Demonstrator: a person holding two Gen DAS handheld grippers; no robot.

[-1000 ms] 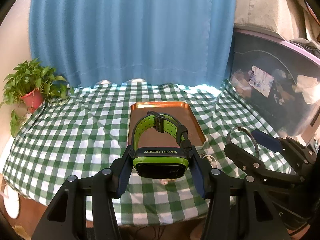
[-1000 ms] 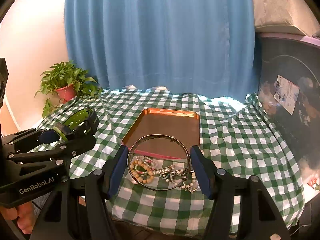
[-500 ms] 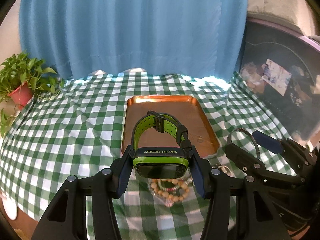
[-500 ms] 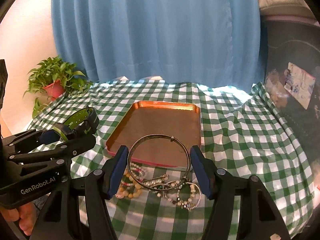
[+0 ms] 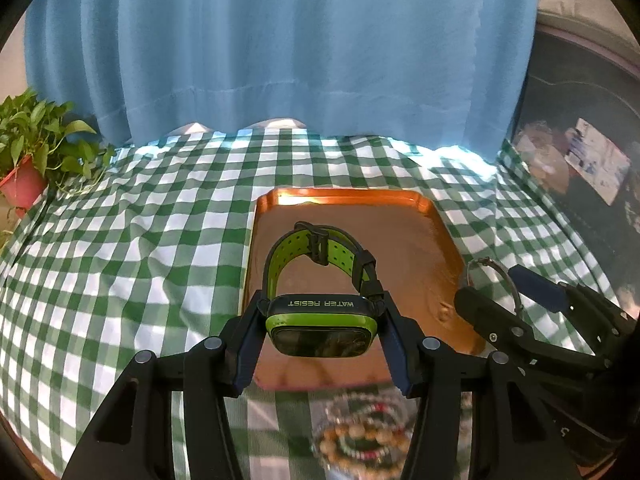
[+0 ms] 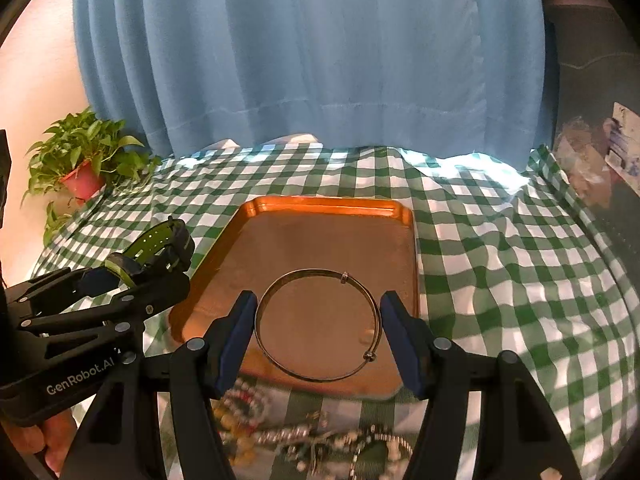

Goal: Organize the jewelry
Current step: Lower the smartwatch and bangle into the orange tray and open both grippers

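Note:
My left gripper (image 5: 322, 330) is shut on a green and black watch (image 5: 320, 320), held above the near part of the copper tray (image 5: 344, 196). My right gripper (image 6: 318, 326) is shut on a thin metal bangle (image 6: 316, 376), held above the tray's (image 6: 324, 204) near right part. A pile of beaded bracelets (image 5: 362, 436) lies on the checked cloth just in front of the tray, also in the right wrist view (image 6: 304, 432). The left gripper with the watch (image 6: 156, 240) shows at left in the right wrist view; the right gripper with the bangle (image 5: 494, 276) shows at right in the left wrist view.
A green and white checked cloth (image 5: 140, 248) covers the table. A potted plant (image 6: 84, 160) stands at the far left corner. A blue curtain (image 5: 280, 48) hangs behind. A dark cluttered unit (image 5: 580, 160) stands at the right.
Both grippers have moved forward over the tray with the watch and the bangle. The bead pile has dropped to the bottom of both views.

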